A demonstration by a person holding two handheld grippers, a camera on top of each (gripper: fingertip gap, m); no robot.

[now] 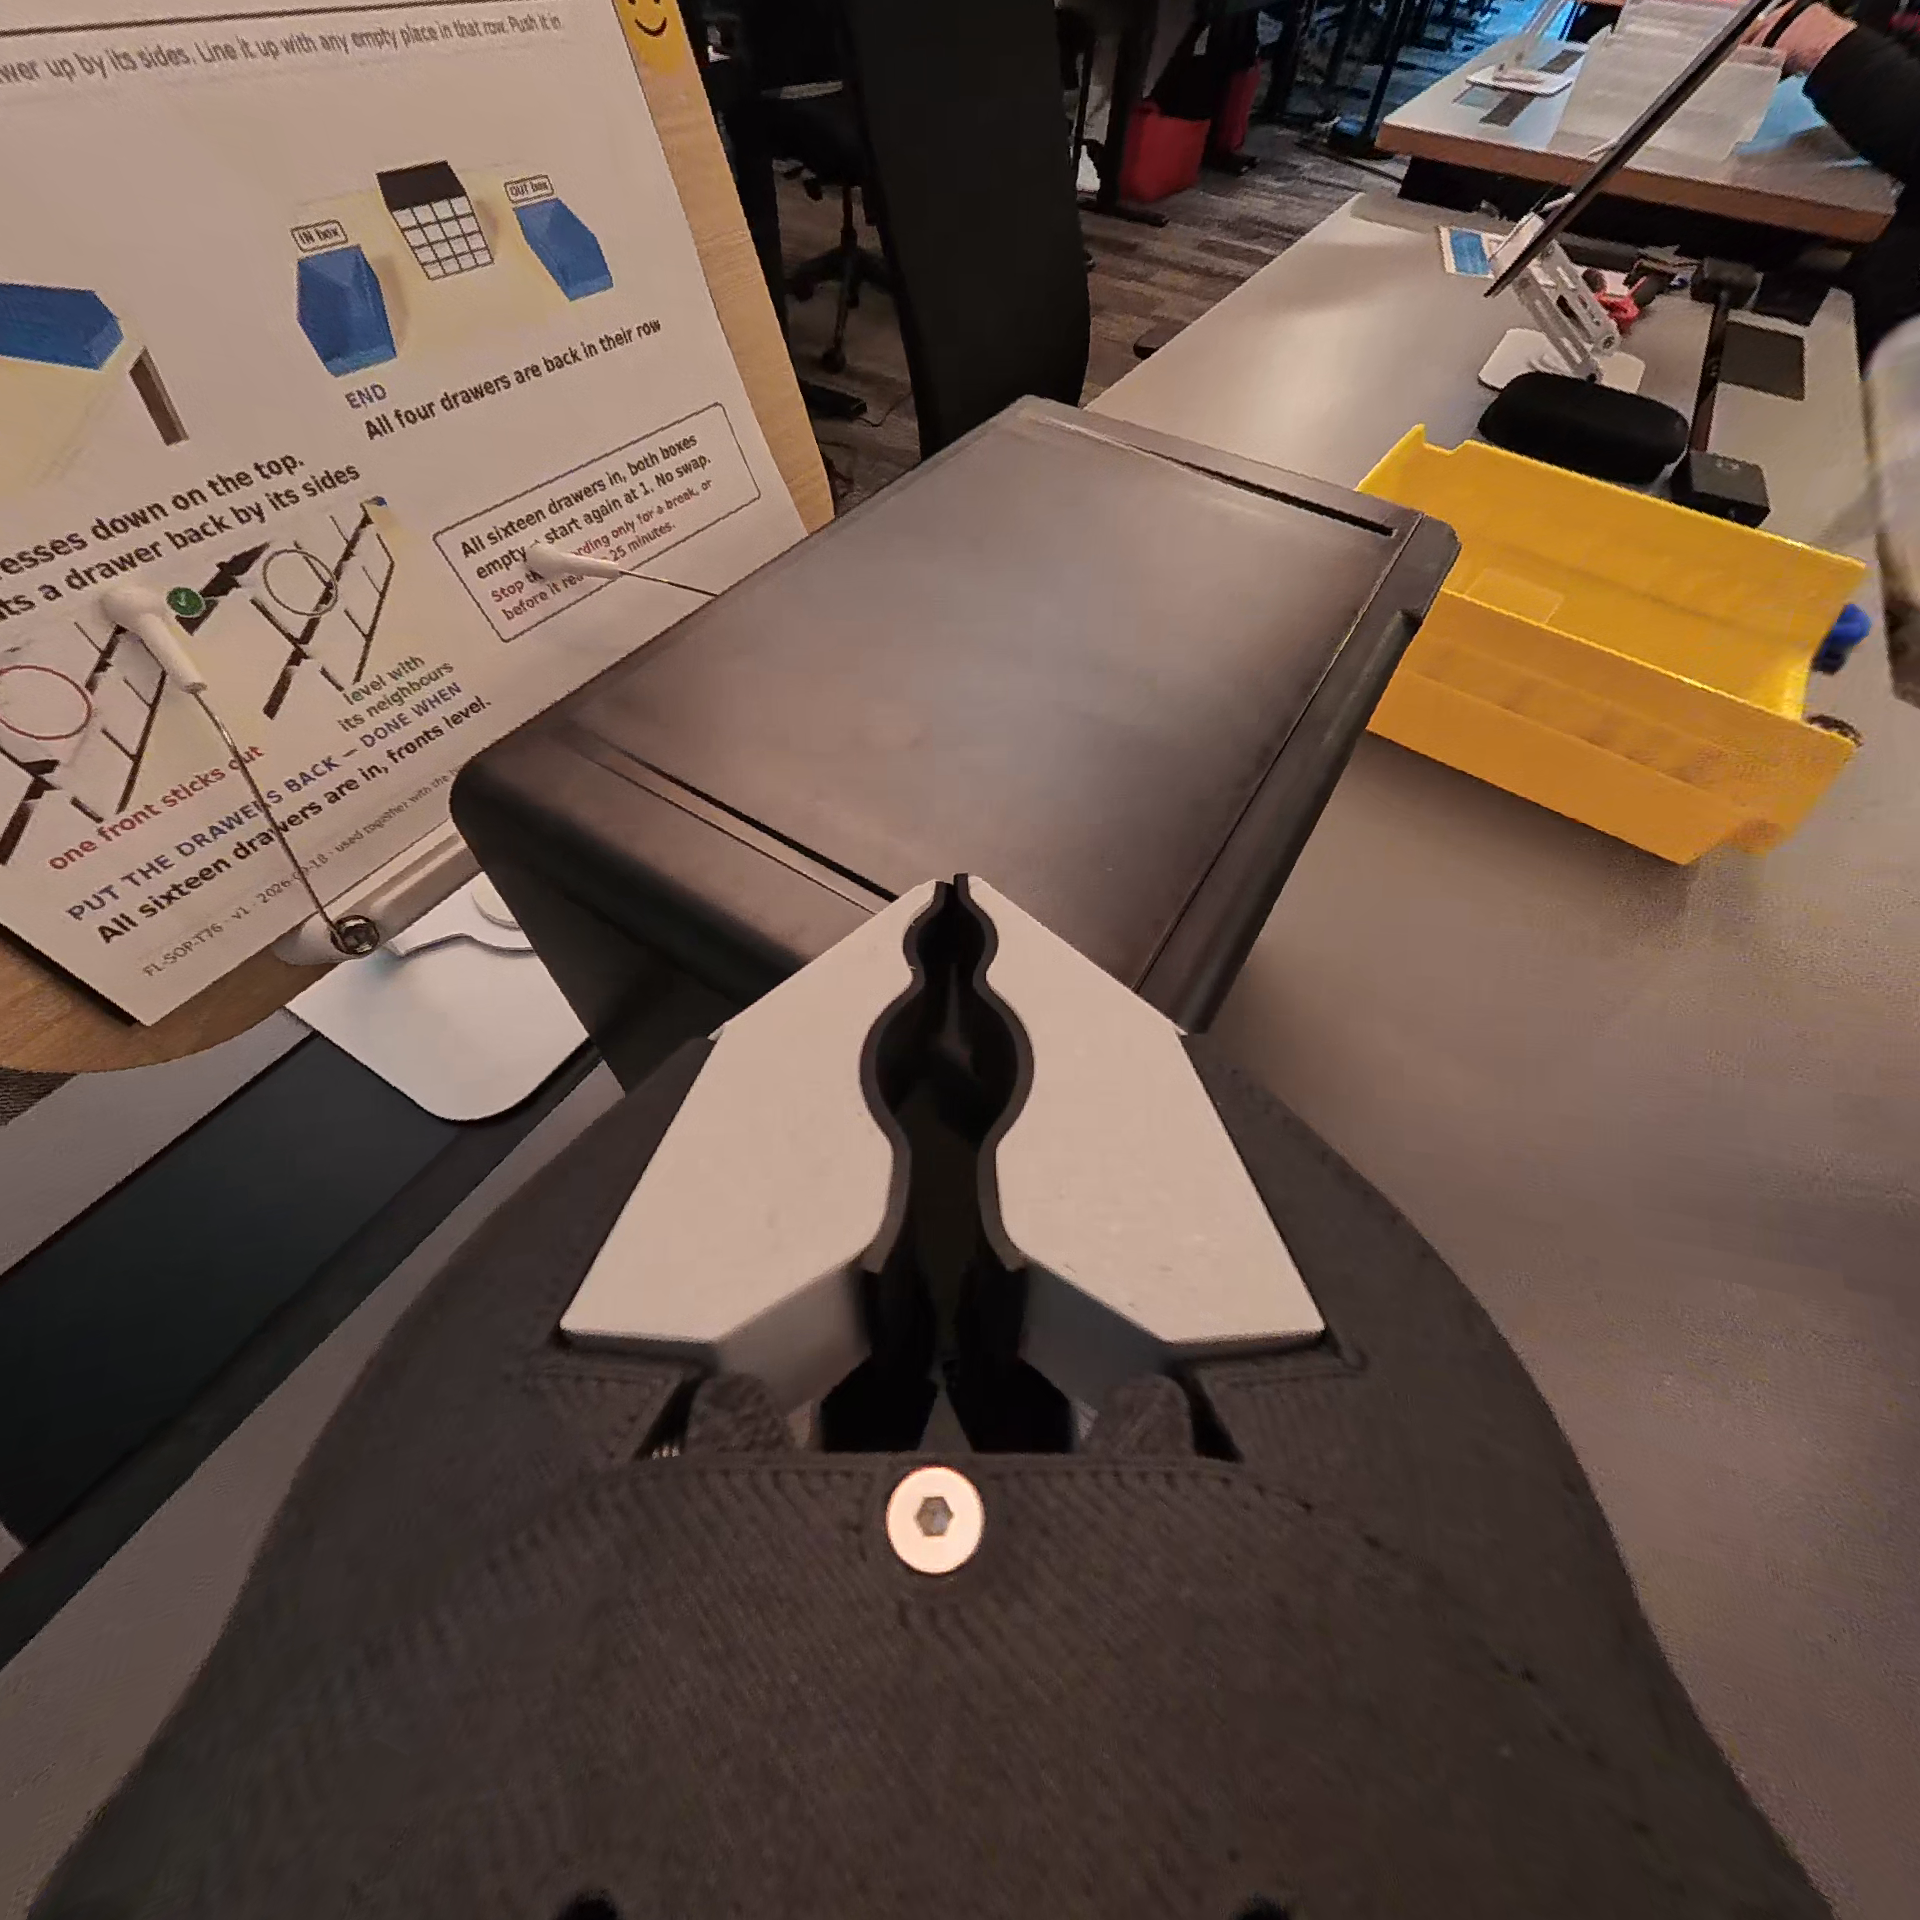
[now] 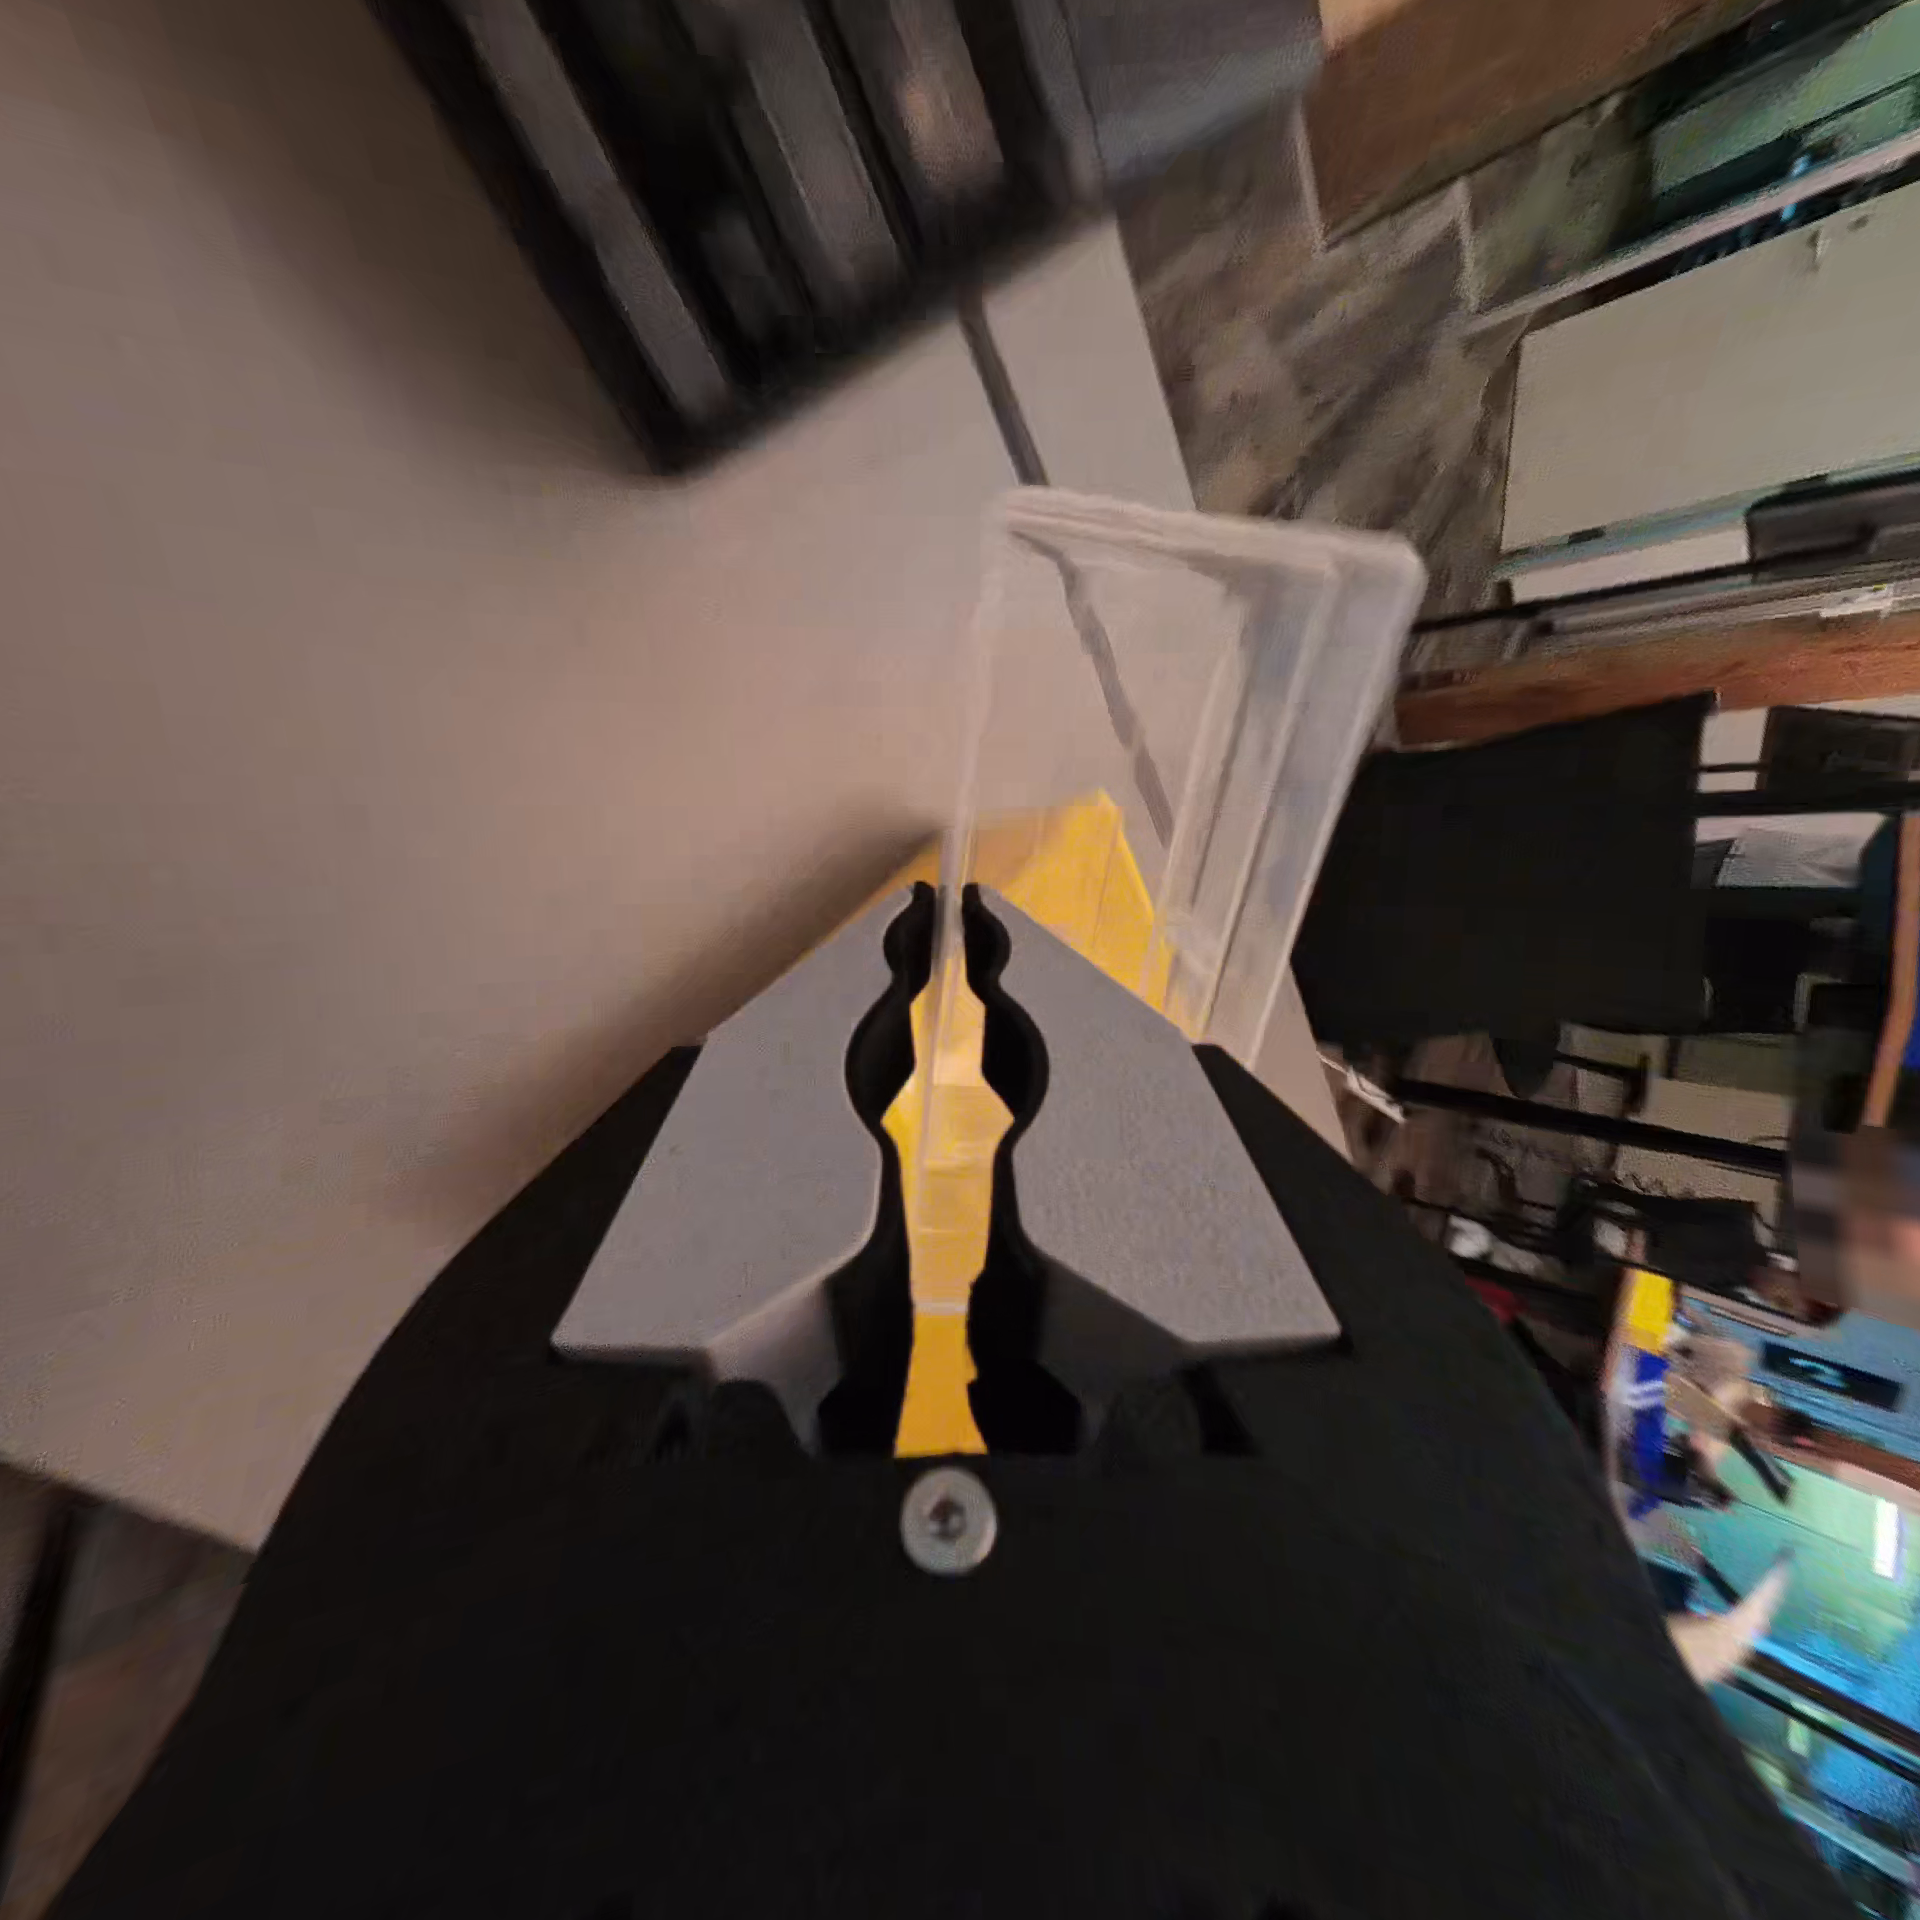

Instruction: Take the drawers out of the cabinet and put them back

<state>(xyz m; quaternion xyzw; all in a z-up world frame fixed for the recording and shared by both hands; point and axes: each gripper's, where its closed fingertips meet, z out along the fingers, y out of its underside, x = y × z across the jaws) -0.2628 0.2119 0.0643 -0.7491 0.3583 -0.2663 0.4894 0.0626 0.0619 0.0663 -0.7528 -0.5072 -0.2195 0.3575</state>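
A: Grey table [image 1: 1507, 1091] is seen, black cabinet [image 1: 987, 665] beside yellow bin [image 1: 1621, 665]. Left gripper [image 1: 958, 883]?

B: Closed, empty, at the cabinet top. Right gripper [image 2: 943, 891] is clamped on a clear drawer [image 2: 1195, 727], held above the bin.

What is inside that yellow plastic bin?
The yellow plastic bin holds at least one clear plastic drawer lying flat; its far end is hidden, so I cannot count them.

The cabinet [image 1: 997, 665] is set on the table [image 1: 1507, 1091], with a bin [image 1: 1621, 665] placed just to its right. An instruction sheet [image 1: 312, 436] is propped to the cabinet's left. A drawer [image 2: 1195, 748] is held above the bin.
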